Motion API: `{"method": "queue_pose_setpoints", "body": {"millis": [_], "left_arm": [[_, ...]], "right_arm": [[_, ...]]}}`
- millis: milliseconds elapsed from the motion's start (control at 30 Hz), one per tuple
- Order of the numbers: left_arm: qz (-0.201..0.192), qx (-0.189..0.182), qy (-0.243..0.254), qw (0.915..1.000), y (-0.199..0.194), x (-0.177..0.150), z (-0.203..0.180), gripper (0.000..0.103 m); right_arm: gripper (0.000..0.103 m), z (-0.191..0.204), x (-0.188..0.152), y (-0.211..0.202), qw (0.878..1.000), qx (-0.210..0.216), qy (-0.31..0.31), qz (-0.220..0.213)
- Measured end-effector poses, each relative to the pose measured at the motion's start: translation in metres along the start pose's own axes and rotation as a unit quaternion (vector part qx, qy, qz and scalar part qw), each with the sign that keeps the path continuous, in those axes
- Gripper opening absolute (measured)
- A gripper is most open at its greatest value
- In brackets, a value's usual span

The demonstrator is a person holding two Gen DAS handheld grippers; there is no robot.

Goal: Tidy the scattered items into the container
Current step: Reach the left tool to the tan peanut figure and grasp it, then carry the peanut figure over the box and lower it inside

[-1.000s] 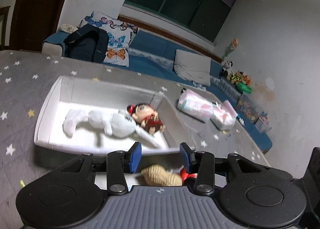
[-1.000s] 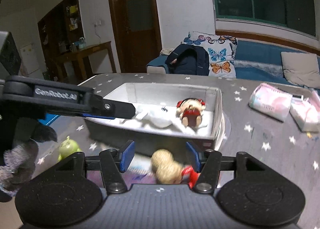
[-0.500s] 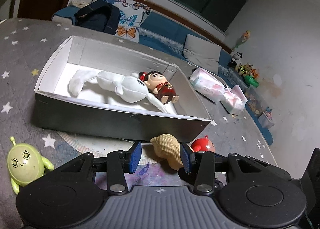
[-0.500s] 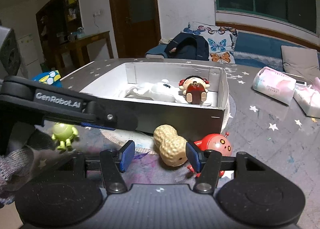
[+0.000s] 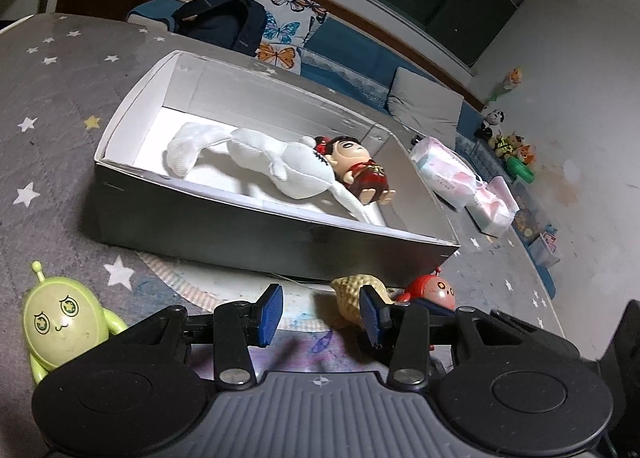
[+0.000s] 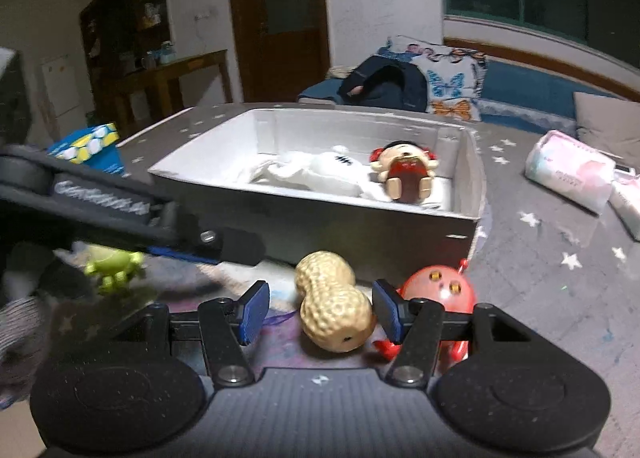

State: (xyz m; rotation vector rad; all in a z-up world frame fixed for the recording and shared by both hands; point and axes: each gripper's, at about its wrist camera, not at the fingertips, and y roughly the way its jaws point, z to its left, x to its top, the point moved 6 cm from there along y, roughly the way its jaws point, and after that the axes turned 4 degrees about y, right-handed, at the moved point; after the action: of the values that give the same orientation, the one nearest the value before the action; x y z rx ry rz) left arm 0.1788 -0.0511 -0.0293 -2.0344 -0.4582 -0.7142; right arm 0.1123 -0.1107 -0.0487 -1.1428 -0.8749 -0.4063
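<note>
A white open box (image 5: 120, 122) (image 6: 476, 182) holds a white plush shark (image 5: 276, 162) (image 6: 316, 174) and a red-dressed doll (image 5: 360, 170) (image 6: 404, 170). On the mat in front of the box lie a tan peanut toy (image 6: 332, 302) (image 5: 352, 294), a red round toy (image 6: 440, 290) (image 5: 432, 290) and a green alien toy (image 5: 64, 322) (image 6: 112, 266). My left gripper (image 5: 320, 316) is open and empty, the peanut by its right finger. My right gripper (image 6: 320, 308) is open, the peanut between its fingers, untouched. The left gripper's body (image 6: 120, 214) shows at the left of the right wrist view.
Two pink-and-white tissue packs (image 5: 448, 170) (image 6: 568, 170) lie on the starry grey cloth to the right of the box. A blue and yellow carton (image 6: 88, 146) stands at the far left. A sofa with a dark backpack (image 5: 224, 26) is behind.
Both grippers have drawn back and down from above the box to the mat in front of it. The peanut and red toy now sit closer to the right gripper's fingers.
</note>
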Motion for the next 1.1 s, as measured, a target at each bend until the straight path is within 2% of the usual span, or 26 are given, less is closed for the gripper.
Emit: {"method": "queue_pose_setpoints", "body": {"millis": [67, 167, 333, 500, 800, 867, 1000, 1100], "left_arm": [[0.002, -0.003, -0.007, 1.0000, 0.001, 0.000, 0.003, 0.045], [0.008, -0.007, -0.016, 0.9998, 0.005, -0.002, 0.005, 0.045], [0.023, -0.029, -0.027, 0.9989, 0.010, -0.005, 0.001, 0.045], [0.035, -0.035, -0.035, 0.9982, 0.017, -0.006, -0.001, 0.045], [0.041, -0.042, -0.055, 0.9967, 0.022, -0.005, 0.005, 0.045], [0.043, -0.049, -0.056, 0.9963, 0.023, -0.005, 0.003, 0.040], [0.047, -0.071, -0.065, 0.9942, 0.026, -0.006, 0.002, 0.029], [0.049, -0.075, -0.066, 0.9938, 0.024, -0.007, 0.001, 0.027]], "right_arm": [[0.063, 0.003, -0.002, -0.004, 1.000, 0.011, -0.002, 0.002], [0.062, 0.006, -0.002, -0.008, 1.000, 0.025, 0.003, 0.003], [0.062, 0.003, 0.000, 0.000, 0.999, 0.026, 0.016, 0.010], [0.061, 0.004, -0.002, 0.009, 0.999, 0.032, 0.019, 0.021], [0.052, 0.007, -0.002, 0.022, 0.998, 0.041, 0.027, 0.037], [0.048, 0.006, -0.004, 0.025, 0.998, 0.041, 0.031, 0.044], [0.046, 0.003, -0.006, 0.025, 0.997, 0.042, 0.040, 0.046], [0.046, 0.004, -0.008, 0.022, 0.997, 0.041, 0.039, 0.046]]}}
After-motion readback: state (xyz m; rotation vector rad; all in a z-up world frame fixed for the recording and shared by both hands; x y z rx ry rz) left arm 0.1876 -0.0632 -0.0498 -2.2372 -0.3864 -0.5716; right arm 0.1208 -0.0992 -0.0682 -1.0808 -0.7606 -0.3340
